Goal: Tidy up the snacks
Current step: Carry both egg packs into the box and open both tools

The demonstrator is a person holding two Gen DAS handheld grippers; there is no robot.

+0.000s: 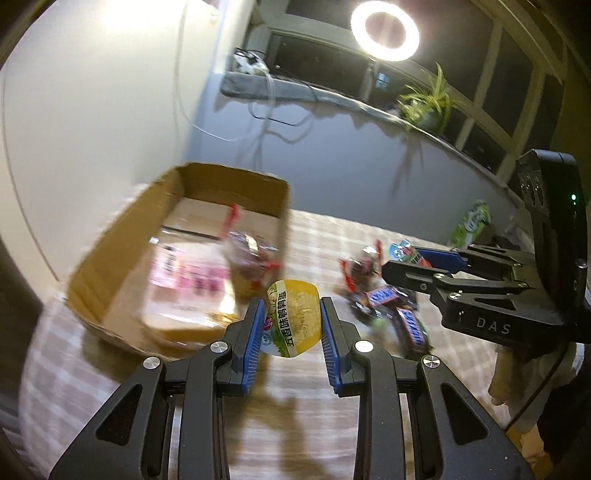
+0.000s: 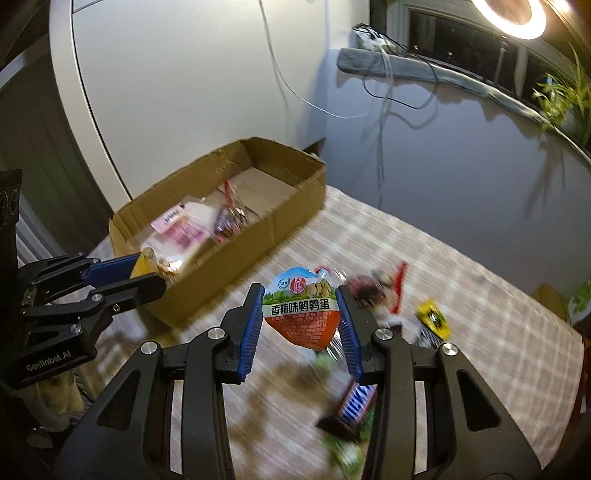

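Both hands are loaded here. In the left wrist view the left hand-held gripper sits at lower centre, its blue pads pinching a yellow pack on both sides. The pack is off the tabletop, which has a checked cloth on it.

Right wrist view, same story: the right hand-held gripper at lower centre is clamped on an orange pack, a clear-edged pouch with a green and white label band, held up in the air.

The box is open cardboard, in the left-centre of the left view and in the middle-left of the right view. Inside it there's a pink packet and a red-trimmed bag lying on the bottom, both a bit blurred.

Loose snacks are still out on the cloth: blue bars right of centre in the left view, with another red-trimmed bag just above them. In the right view there's a yellow packet at right, and a blue bar under the right gripper's finger.

Each gripper shows up at the edge of the other's view. A ring light glows top right, with a plant on the window ledge.
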